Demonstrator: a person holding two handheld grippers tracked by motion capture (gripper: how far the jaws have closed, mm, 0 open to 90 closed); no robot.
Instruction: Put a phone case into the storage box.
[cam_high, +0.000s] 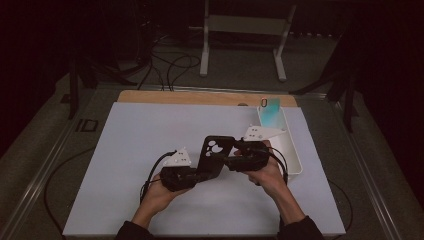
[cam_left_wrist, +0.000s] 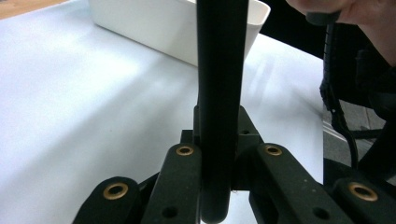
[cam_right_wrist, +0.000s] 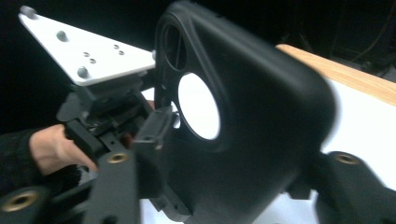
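The black phone case (cam_high: 215, 155) hangs above the white bench (cam_high: 125, 165), between the 2 grippers. The left gripper (cam_high: 192, 176) has its fingers (cam_left_wrist: 180, 186) clamped on the case's edge. The right gripper (cam_high: 235, 161) has its fingers parted around the case, no longer pressing. Best to draw the right gripper clear slowly, keeping the left grip firm, well short of the white bin (cam_high: 292, 155).

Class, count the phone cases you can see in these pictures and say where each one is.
2. A black phone case is held above the white mat between the two grippers. A teal phone case stands in the white bin at the mat's far right. More may lie hidden inside the bin.
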